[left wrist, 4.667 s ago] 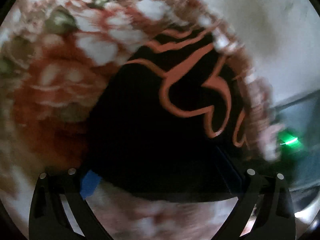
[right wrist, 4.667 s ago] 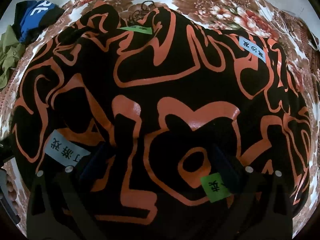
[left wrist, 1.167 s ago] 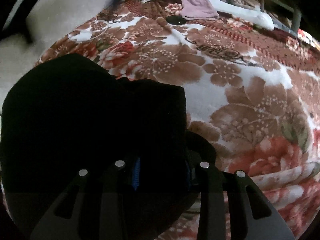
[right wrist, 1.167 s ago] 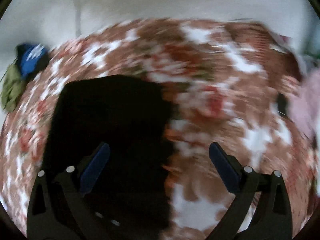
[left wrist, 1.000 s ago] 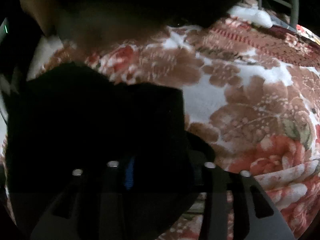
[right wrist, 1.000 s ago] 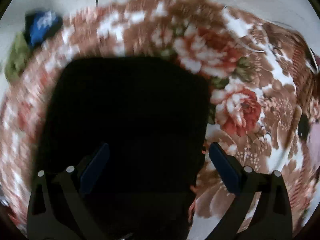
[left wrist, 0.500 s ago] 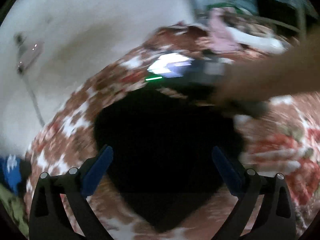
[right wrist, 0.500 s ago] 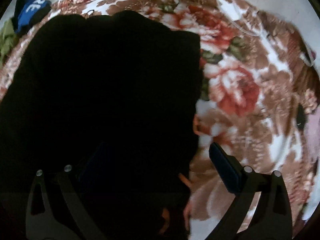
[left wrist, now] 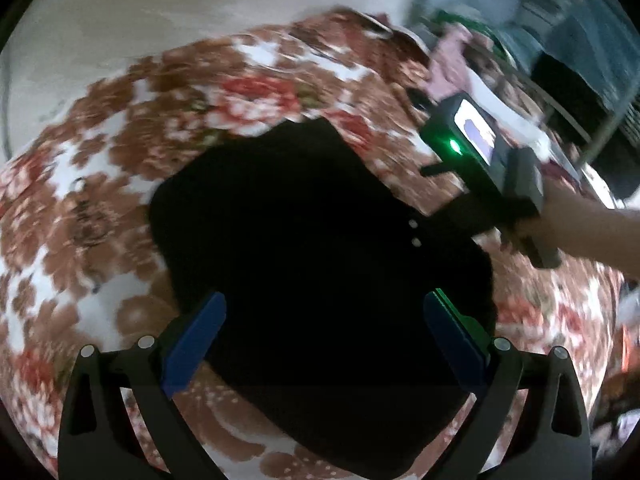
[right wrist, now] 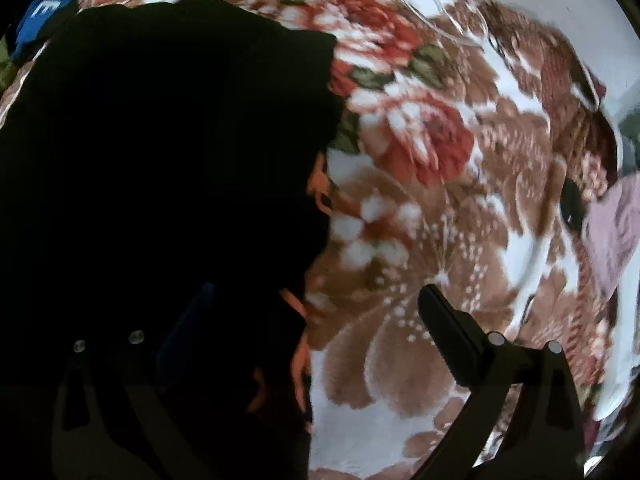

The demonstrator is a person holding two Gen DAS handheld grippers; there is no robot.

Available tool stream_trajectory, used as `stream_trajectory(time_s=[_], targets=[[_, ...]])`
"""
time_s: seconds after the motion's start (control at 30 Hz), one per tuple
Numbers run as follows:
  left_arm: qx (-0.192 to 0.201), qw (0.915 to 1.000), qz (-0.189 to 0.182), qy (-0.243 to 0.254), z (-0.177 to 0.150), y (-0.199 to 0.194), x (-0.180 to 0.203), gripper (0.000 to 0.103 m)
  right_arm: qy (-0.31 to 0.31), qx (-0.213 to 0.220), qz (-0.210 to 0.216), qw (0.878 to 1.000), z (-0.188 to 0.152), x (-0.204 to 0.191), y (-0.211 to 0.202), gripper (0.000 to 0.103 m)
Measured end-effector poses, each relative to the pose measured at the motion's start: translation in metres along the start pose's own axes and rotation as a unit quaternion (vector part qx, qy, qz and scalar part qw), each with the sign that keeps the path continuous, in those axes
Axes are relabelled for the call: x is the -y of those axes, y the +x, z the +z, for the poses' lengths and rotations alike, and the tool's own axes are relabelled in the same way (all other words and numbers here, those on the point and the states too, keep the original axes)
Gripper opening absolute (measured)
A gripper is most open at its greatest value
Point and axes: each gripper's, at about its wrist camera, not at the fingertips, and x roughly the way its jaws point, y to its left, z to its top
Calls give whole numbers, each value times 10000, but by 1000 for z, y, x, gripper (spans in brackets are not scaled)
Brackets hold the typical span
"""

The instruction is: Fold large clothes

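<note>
The black garment (left wrist: 312, 220) lies folded into a compact block on the floral blanket (left wrist: 120, 168). My left gripper (left wrist: 324, 304) hovers above its near edge, open, with nothing between the blue pads. In the right wrist view the garment (right wrist: 168, 140) fills the left half, with bits of orange print (right wrist: 316, 188) showing along its right edge. My right gripper (right wrist: 316, 296) is open and straddles that edge, its left finger over the cloth and its right finger over the blanket (right wrist: 420, 140). The right gripper's housing (left wrist: 476, 148), green light on, is held by a hand (left wrist: 580, 224).
A blue and green pile of clothes (right wrist: 40, 4) lies beyond the garment's far left corner. A pink garment (right wrist: 612, 232) sits at the blanket's right side, with more pink clothing (left wrist: 452, 60) and a dark rack behind. A pale wall borders the far side.
My left gripper opened, let go of the black garment and pulled back and up. My right gripper came lower over the garment's right edge, still open.
</note>
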Motion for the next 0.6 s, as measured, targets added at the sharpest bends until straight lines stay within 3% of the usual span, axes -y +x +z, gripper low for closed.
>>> stream_trajectory(time_s=[0.13, 0.2, 0.3, 0.37, 0.5, 0.6], targets=[[-324, 9987, 207, 338, -6, 24, 10, 98, 294, 192, 117, 9993, -4, 9, -16, 98], [-442, 9987, 161, 206, -7, 33, 4, 99, 395, 404, 180, 9982, -6, 11, -35, 98], [-544, 9984, 141, 53, -7, 41, -4, 99, 721, 786, 768, 9913, -12, 10, -68, 98], [-581, 9981, 194, 62, -7, 45, -1, 99, 624, 906, 1071, 9881, -13, -5, -82, 98], [-566, 9979, 301, 56, -7, 50, 2, 99, -38, 630, 871, 9942, -16, -42, -67, 98], [-502, 9980, 363, 92, -11, 54, 3, 99, 133, 566, 1092, 9923, -28, -43, -47, 98]])
